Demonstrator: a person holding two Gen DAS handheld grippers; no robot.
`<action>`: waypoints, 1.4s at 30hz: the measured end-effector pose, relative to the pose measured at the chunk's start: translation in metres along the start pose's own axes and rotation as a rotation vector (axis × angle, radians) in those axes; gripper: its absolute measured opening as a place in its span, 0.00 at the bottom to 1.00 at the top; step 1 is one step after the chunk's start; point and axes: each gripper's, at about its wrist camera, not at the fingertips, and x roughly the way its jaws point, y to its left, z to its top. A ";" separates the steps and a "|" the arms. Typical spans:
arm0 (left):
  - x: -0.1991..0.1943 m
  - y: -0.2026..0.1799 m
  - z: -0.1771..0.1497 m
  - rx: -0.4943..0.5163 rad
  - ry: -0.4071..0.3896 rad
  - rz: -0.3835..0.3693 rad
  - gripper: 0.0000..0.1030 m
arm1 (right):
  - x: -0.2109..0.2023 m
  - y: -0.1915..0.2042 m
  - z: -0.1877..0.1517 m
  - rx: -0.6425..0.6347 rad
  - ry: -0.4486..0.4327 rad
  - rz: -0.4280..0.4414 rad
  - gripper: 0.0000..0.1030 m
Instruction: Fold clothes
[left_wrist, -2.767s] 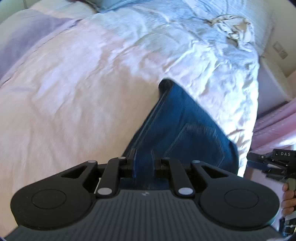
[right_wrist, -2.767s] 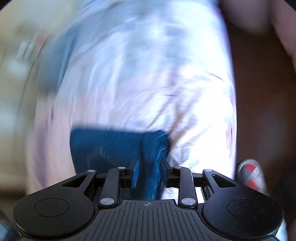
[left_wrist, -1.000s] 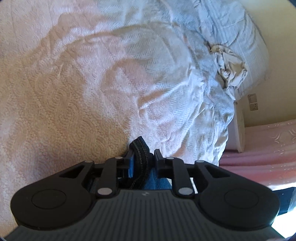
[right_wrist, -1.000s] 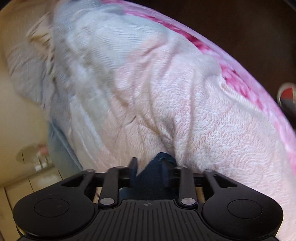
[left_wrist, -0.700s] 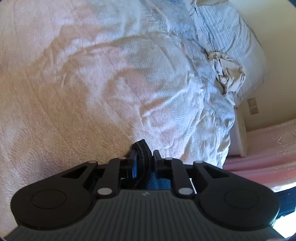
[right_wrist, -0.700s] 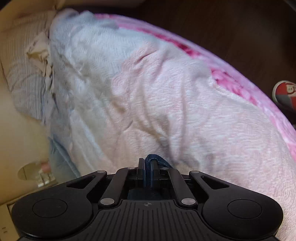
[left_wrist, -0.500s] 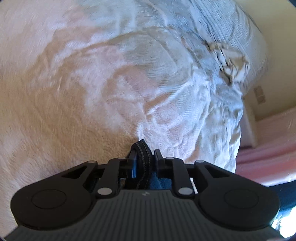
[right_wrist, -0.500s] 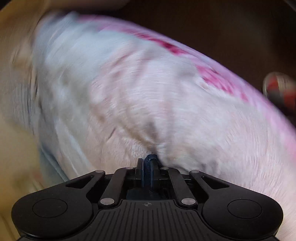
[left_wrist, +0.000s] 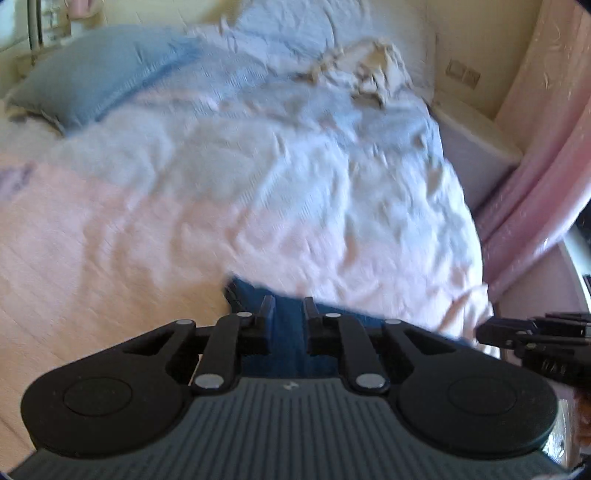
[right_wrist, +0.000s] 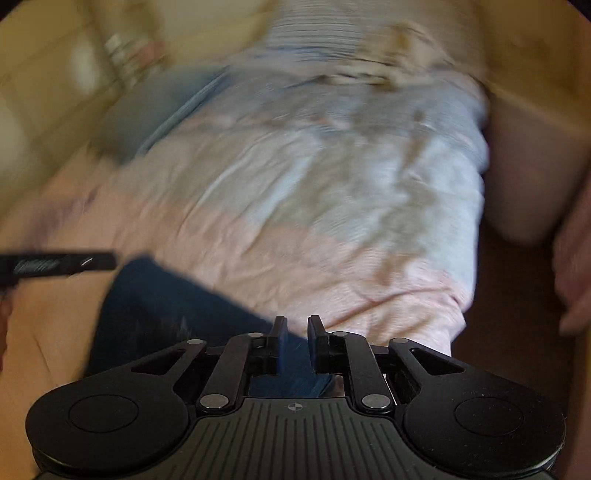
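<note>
One pair of jeans (left_wrist: 286, 314) on the bed (left_wrist: 258, 192); my left hand-held gripper (left_wrist: 288, 308) and right hand-held gripper (right_wrist: 294, 332) each pinch its denim, left jaws just narrowing, right just widening. No legible writing.

Left hand-held gripper (left_wrist: 287, 308) closing on jeans (left_wrist: 286, 332), above bed (left_wrist: 258, 192).

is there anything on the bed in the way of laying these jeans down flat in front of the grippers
Nothing visible blocks it. The jeans sit between the jaws of the left gripper and right gripper, and the bedspread ahead is bare. The only clutter, a crumpled beige cloth, lies far off by the pillows.
</note>
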 end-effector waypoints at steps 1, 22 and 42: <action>0.012 0.002 -0.006 -0.009 0.011 0.005 0.11 | 0.014 0.000 -0.007 -0.024 0.021 -0.001 0.13; -0.078 0.031 -0.137 -0.190 0.108 0.151 0.15 | -0.012 0.029 -0.082 -0.113 0.147 0.047 0.13; -0.133 -0.008 -0.136 -0.295 0.286 0.262 0.07 | -0.043 0.076 -0.083 -0.127 0.406 0.133 0.14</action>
